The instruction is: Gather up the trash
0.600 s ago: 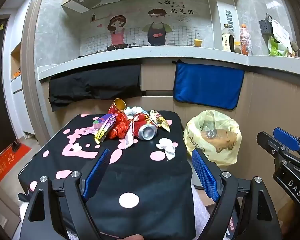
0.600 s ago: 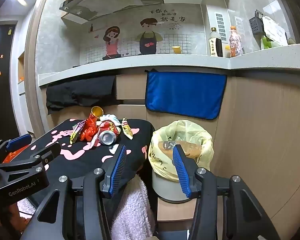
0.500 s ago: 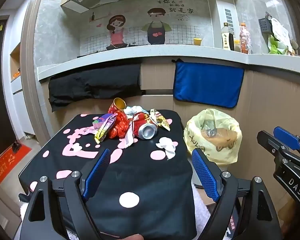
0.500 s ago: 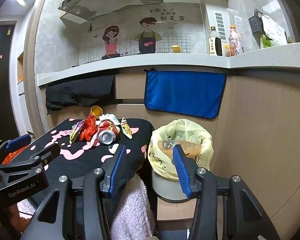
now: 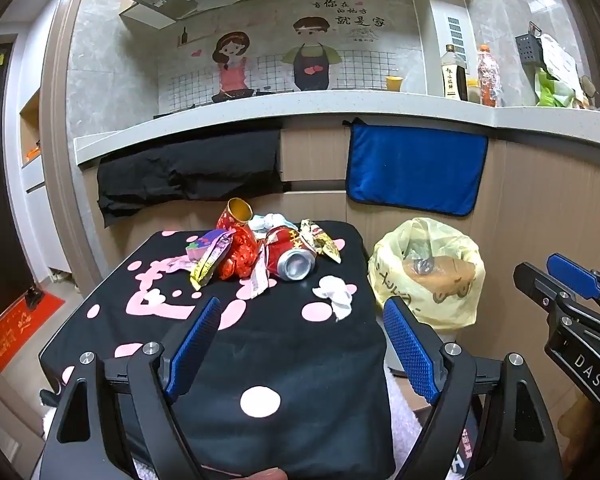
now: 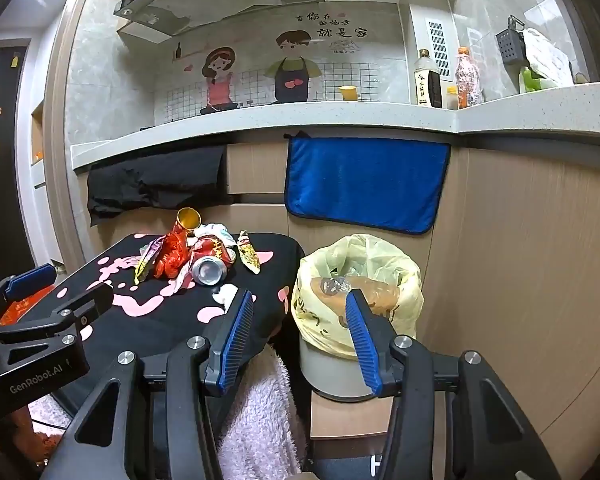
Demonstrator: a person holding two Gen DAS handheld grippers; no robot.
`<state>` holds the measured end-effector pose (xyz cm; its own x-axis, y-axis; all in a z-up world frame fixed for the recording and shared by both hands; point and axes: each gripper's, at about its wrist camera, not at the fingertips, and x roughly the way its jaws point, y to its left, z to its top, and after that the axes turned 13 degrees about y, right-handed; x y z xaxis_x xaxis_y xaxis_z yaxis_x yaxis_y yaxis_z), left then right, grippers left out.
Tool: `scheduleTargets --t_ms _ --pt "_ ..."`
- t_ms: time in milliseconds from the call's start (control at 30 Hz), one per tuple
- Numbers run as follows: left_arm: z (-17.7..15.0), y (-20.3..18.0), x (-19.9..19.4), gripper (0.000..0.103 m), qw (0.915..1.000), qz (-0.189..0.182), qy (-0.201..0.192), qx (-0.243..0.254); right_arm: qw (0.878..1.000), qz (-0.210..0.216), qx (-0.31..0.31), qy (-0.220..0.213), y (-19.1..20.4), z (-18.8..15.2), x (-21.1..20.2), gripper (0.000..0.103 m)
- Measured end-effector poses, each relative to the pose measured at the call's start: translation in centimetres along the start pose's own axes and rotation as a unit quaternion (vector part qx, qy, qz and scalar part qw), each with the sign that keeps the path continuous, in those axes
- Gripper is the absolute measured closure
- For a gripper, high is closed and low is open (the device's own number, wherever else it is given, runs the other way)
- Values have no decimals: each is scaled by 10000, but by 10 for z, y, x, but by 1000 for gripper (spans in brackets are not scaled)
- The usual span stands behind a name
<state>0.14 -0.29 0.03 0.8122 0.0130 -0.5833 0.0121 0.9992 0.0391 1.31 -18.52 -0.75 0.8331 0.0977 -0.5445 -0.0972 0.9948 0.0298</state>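
Note:
A pile of trash lies at the far end of a black table with pink spots (image 5: 284,360): a crushed red can (image 5: 290,254), a red wrapper (image 5: 238,256), a purple and yellow wrapper (image 5: 210,256), a gold-rimmed cup (image 5: 236,212), a snack packet (image 5: 320,240) and a white crumpled tissue (image 5: 334,292). The pile also shows in the right wrist view (image 6: 196,252). A bin with a yellow bag (image 5: 428,272) stands right of the table and holds some trash (image 6: 356,284). My left gripper (image 5: 300,344) is open and empty over the near table. My right gripper (image 6: 298,336) is open and empty, in front of the bin.
A kitchen counter (image 5: 300,104) runs behind, with bottles (image 5: 454,72) on it. A blue towel (image 5: 416,168) and a black cloth (image 5: 188,168) hang from it. A pink fluffy cloth (image 6: 260,412) lies below the table edge. A wooden panel wall (image 6: 520,280) stands to the right.

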Motion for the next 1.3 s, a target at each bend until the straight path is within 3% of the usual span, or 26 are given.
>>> scheduleTargets --t_ms 1300 --pt "6 -1 -3 20 10000 1 -36 27 10000 -38 -4 -44 -4 -3 2 57"
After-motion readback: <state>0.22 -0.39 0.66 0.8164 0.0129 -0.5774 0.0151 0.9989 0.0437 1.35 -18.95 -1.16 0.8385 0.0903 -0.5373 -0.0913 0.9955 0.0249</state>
